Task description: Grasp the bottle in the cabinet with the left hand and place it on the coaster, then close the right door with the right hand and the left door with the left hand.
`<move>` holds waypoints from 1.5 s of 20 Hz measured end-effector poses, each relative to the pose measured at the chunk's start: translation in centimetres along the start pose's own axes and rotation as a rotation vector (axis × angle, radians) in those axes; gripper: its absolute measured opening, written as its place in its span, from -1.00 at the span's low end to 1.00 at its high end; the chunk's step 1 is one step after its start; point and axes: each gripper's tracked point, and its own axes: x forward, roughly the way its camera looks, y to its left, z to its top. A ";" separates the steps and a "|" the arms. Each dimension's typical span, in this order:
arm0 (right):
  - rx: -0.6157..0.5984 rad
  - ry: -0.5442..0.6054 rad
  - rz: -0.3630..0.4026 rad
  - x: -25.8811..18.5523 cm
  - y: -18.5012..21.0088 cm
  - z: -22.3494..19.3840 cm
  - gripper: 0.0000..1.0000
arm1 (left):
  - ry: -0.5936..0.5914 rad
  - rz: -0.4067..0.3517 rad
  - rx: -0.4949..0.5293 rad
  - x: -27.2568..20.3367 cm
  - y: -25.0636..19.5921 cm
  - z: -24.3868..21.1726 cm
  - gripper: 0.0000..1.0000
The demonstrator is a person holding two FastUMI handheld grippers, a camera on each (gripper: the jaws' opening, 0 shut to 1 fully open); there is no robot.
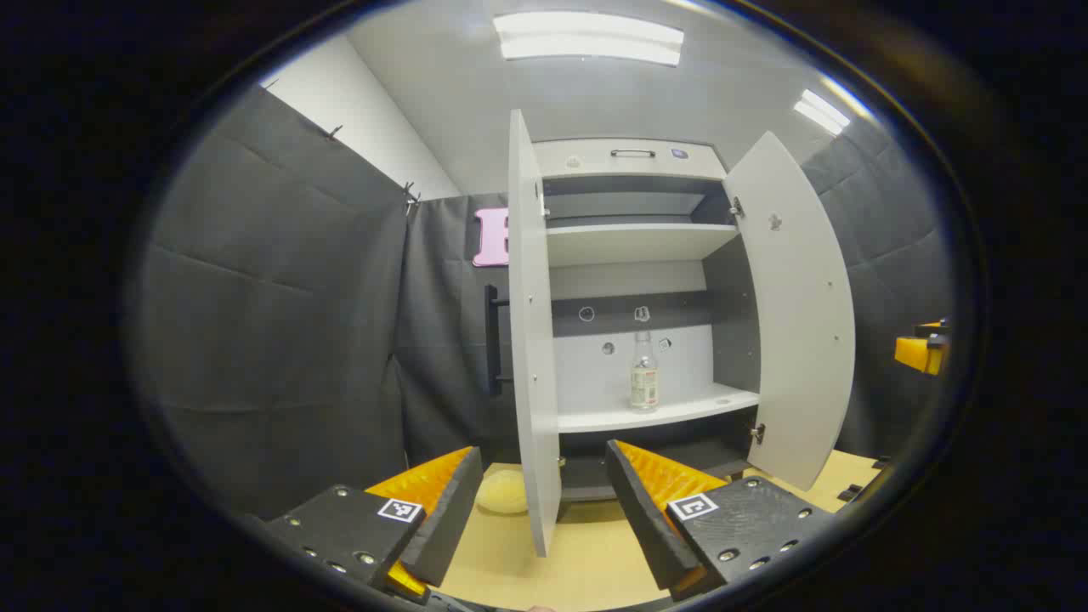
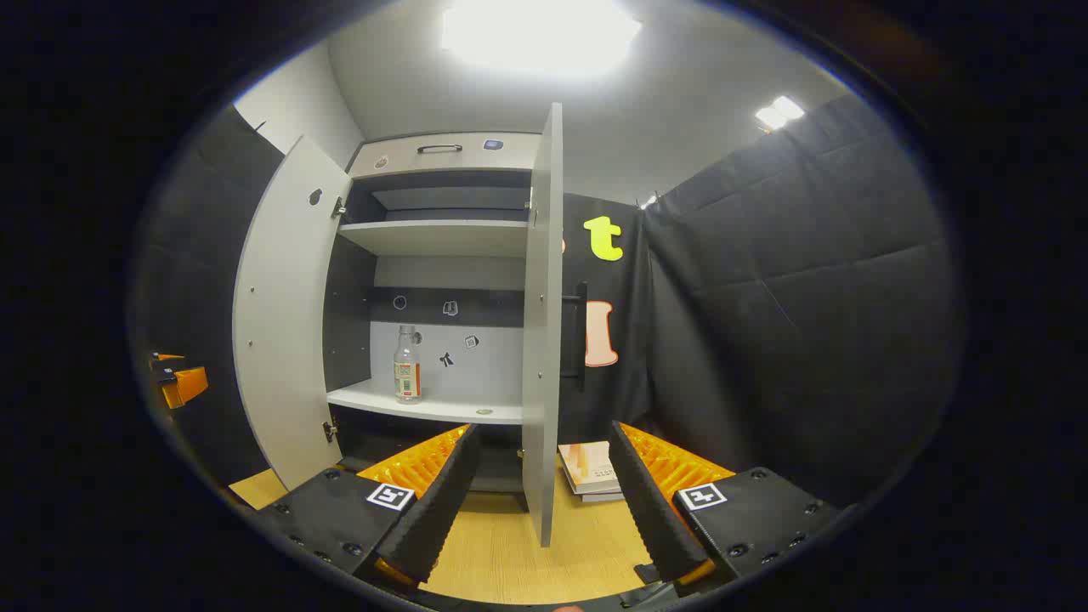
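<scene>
A clear bottle (image 1: 643,374) with a label stands upright on the lower shelf of the white cabinet (image 1: 633,242), both doors swung open. In the left gripper view the left door (image 1: 531,340) is edge-on straight ahead and the right door (image 1: 799,314) fans out to the right. A pale round coaster (image 1: 503,491) lies on the wooden table by the left door's foot. My left gripper (image 1: 544,510) is open, well short of the cabinet. In the right gripper view the bottle (image 2: 407,367) stands between the left door (image 2: 285,323) and the edge-on right door (image 2: 541,323). My right gripper (image 2: 544,501) is open and holds nothing.
A small stack of books (image 2: 592,467) lies on the table (image 2: 501,552) right of the right door. Dark handles stick out from the left door (image 1: 491,340) and the right door (image 2: 580,336). Black padded walls close in on both sides. The upper shelf (image 1: 637,242) is bare.
</scene>
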 end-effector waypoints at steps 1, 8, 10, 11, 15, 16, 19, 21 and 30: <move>0.003 0.000 -0.001 0.1 -0.1 0.1 0.93 | -0.003 0.002 0.000 0.1 0.0 0.2 0.80; -0.004 -0.004 -0.017 0.3 -1.2 0.0 0.94 | -0.008 0.018 0.004 -0.4 0.0 0.1 0.80; 0.000 0.003 -0.018 0.3 -1.5 -0.3 0.94 | -0.004 0.019 0.006 -0.4 0.0 0.0 0.80; 0.002 0.005 -0.018 0.4 -1.7 -0.3 0.94 | -0.004 0.019 0.007 -0.3 -0.1 0.0 0.80; -0.008 0.003 -0.012 0.5 -2.3 -0.4 0.93 | -0.007 0.021 0.003 -0.3 -0.9 0.1 0.80; -0.010 0.003 -0.009 0.5 -2.5 -0.4 0.93 | -0.008 0.021 0.002 -0.4 -1.3 0.2 0.77; -0.015 0.006 0.002 0.6 -3.2 -0.7 0.93 | -0.008 0.017 -0.005 -0.3 -2.6 0.3 0.77; -0.015 0.011 0.010 0.7 -3.7 -1.1 0.94 | -0.005 0.009 -0.011 -0.1 -3.9 0.5 0.80; 0.038 0.025 0.031 1.7 -6.8 -3.0 0.93 | -0.010 -0.057 -0.035 3.1 -10.7 2.1 0.80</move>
